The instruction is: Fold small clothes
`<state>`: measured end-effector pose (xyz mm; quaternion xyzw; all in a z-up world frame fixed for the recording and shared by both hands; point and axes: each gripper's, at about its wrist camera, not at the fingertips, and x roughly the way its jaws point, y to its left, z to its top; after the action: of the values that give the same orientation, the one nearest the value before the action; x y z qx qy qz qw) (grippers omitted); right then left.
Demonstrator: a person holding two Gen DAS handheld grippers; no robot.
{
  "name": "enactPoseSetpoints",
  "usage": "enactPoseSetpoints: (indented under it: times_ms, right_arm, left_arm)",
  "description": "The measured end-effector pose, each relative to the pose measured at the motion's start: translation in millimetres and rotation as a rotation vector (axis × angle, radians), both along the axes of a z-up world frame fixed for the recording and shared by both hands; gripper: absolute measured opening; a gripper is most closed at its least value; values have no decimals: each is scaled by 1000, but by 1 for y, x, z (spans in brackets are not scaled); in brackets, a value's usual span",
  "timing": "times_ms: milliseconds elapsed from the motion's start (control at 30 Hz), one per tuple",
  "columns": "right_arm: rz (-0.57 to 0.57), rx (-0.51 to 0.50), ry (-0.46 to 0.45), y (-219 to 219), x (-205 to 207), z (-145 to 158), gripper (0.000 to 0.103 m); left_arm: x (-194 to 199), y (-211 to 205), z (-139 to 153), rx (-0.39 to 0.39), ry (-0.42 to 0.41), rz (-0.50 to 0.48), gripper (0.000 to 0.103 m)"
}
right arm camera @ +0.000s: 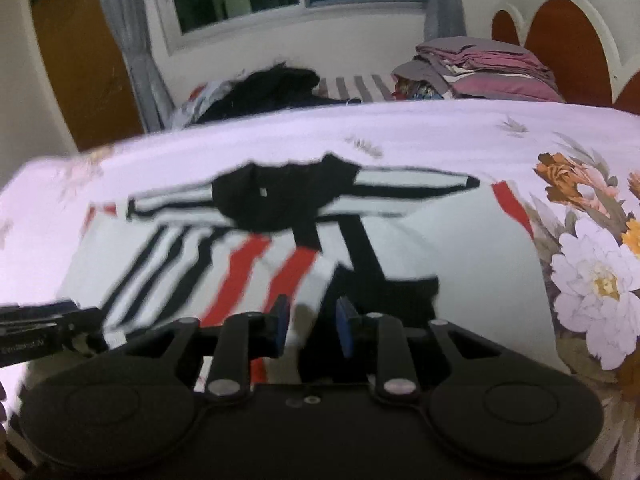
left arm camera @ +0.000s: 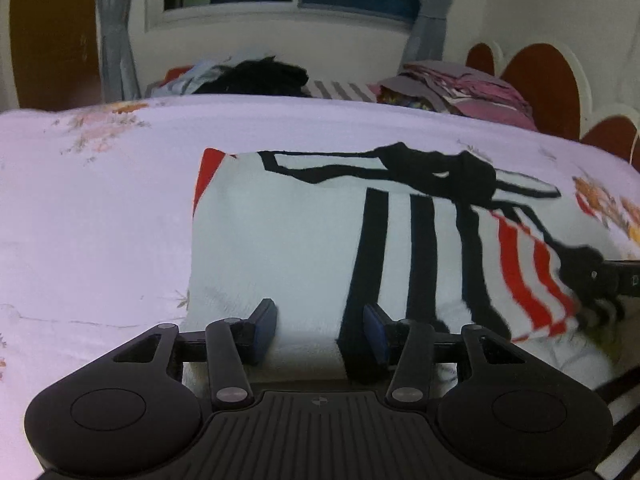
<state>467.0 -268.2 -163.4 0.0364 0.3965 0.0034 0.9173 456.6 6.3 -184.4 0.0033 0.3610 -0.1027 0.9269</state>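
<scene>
A: Left wrist view first. Left gripper has its jaws parted, nothing pinched between the blue pads. The striped shirt lies flat right ahead of the fingers and runs under them, spread on the floral bedsheet.

B: Collar?

A: Black collar is at the far end, ahead and to the right. Right gripper shows off to the right, at the red-striped sleeve.

B: Right wrist view?

A: Blurry. Right gripper jaws stand apart with white and black cloth in the gap; can't tell if it's actually pinched. Shirt spreads ahead, collar straight out front. Left gripper at the far left edge.

B: Handling?

A: Looks like thin soft knit, light, limp, will sag and bunch. My call: pinch the near hem at both corners, single layer, and lift together so it folds evenly.

B: Background?

A: Folded stack and a dark heap well beyond.
</scene>
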Motion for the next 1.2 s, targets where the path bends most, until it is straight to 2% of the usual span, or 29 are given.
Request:
enactPoseSetpoints:
  times_ms: [33, 100, 200, 233, 300, 400, 600, 767, 1200]
  right_arm:
    - [-7, -24, 4, -4, -1, -4, 24]
    - [-30, 7, 8, -12, -3, -3, 24]
    - [-28, 8, -7, -10, -7, 5, 29]
    - [-20, -27, 17, -7, -5, -1, 30]
    - [-23, -14, 20, -10, -7, -4, 30]
    - [-33, -1, 16, -12, -12, 6, 30]
    - [12, 38, 6, -3, -29, 16, 32]
    - [66, 34, 6, 12, -43, 20, 38]
    - [119, 36, 18, 15, -58, 24, 38]
  left_arm:
    - [-1, 1, 0, 3, -4, -5, 48]
    - [0, 2, 6, 4, 12, 2, 49]
    - [-3, -1, 16, -13, 15, 18, 49]
    - [-2, -3, 13, 4, 24, 17, 49]
    - [2, 1, 6, -13, 55, 27, 49]
    - [-2, 3, 14, -24, 56, 43, 49]
    - [-20, -11, 28, -15, 49, 19, 49]
    - [-35, -31, 34, -29, 64, -24, 49]
    - [-56, -72, 38, -4, 59, -77, 50]
